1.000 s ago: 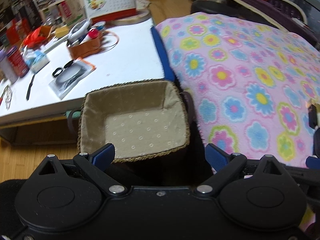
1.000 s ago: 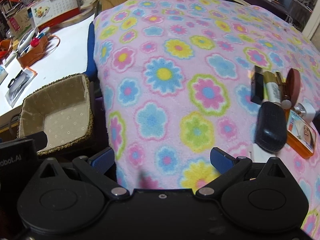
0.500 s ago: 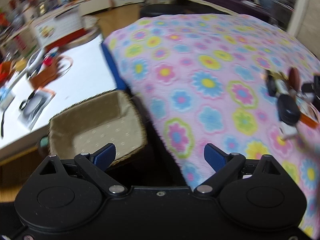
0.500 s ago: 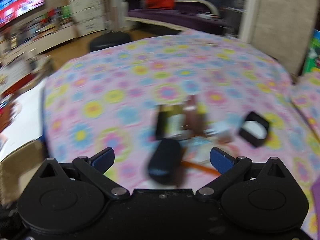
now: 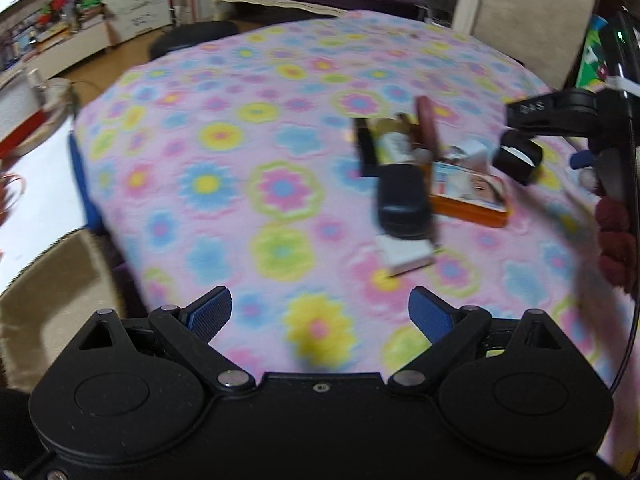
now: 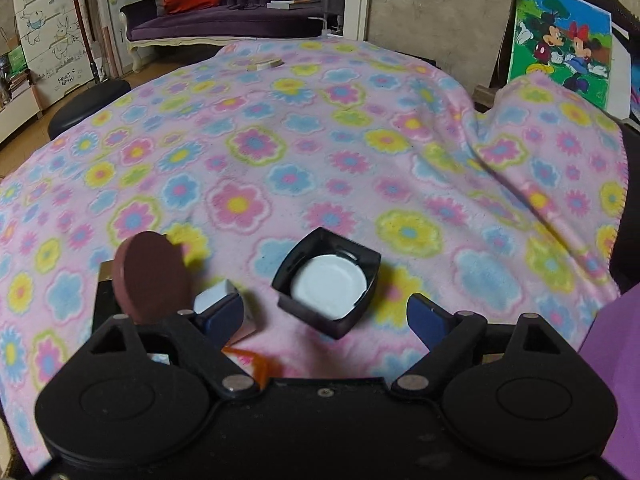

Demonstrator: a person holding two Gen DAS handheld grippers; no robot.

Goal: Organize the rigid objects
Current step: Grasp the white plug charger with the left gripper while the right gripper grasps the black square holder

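Observation:
A pile of small rigid objects lies on the flowered blanket [image 5: 240, 152]: a black oval case [image 5: 404, 204], a white box [image 5: 406, 254], an orange tin [image 5: 470, 194], a brown disc [image 5: 428, 128] and a black square lid with a white inside [image 5: 518, 158]. My left gripper [image 5: 320, 310] is open and empty, short of the pile. My right gripper [image 6: 324, 316] is open and empty, with the black square lid [image 6: 328, 282] just beyond its tips. The brown disc [image 6: 150, 278] leans at its left finger. The right gripper also shows in the left wrist view [image 5: 576, 120].
The lined wicker basket [image 5: 44, 292] sits at the lower left, beside the blanket's edge. The white table [image 5: 32, 184] is at the left. A white round thing [image 6: 262, 63] lies at the blanket's far side. A Mickey Mouse picture [image 6: 564, 48] leans on the wall.
Both grippers have swung right, away from the basket and toward the pile. The right gripper has come close to the black square lid. Both stay open.

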